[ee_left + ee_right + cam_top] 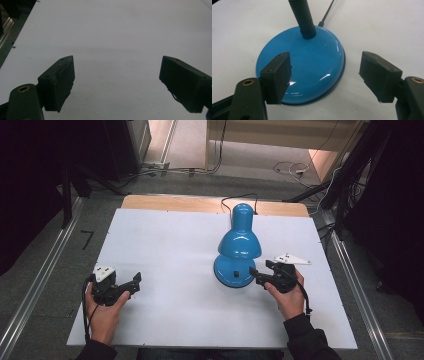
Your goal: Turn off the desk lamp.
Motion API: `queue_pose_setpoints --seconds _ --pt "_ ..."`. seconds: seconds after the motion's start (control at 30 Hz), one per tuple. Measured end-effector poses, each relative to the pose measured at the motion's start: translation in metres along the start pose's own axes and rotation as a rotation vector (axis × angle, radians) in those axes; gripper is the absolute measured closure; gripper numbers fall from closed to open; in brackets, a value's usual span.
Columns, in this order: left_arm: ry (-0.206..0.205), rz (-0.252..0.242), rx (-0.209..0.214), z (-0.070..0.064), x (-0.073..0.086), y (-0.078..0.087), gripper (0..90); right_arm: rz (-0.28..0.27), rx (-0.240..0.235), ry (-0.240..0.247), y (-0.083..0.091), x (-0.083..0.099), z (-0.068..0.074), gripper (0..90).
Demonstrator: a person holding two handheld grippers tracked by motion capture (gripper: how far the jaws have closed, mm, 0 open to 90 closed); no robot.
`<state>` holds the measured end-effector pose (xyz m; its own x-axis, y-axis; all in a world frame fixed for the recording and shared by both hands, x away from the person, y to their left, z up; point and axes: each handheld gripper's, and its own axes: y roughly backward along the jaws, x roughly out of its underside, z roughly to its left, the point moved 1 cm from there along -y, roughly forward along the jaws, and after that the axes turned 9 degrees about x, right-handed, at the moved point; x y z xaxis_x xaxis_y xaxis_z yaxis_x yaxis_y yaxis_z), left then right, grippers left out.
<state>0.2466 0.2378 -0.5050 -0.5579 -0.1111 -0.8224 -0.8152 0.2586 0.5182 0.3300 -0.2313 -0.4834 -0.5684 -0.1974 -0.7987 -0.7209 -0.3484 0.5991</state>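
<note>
Approach step: right tool (325, 75), jaws spread, hovers over blue lamp base (312, 67); switch press judged next. Left tool (117, 287) idle, jaws apart, on counter (165, 245).

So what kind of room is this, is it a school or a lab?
Most likely a lab or workshop set up for recording. A bare white table stands on a grey floor with metal rails either side, loose cables trail behind, and a person holds a left gripper and right gripper near a blue desk lamp.

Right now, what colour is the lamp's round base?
Glossy bright blue; the lamp base shows best in the right gripper view.
</note>
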Motion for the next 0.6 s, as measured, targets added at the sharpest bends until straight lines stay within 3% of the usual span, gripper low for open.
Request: queue_pose_setpoints --seconds 0.6 --pt "0.007 -0.002 -0.003 0.002 0.000 0.001 13.8 -0.005 0.030 -0.001 0.011 0.005 -0.012 23.0"
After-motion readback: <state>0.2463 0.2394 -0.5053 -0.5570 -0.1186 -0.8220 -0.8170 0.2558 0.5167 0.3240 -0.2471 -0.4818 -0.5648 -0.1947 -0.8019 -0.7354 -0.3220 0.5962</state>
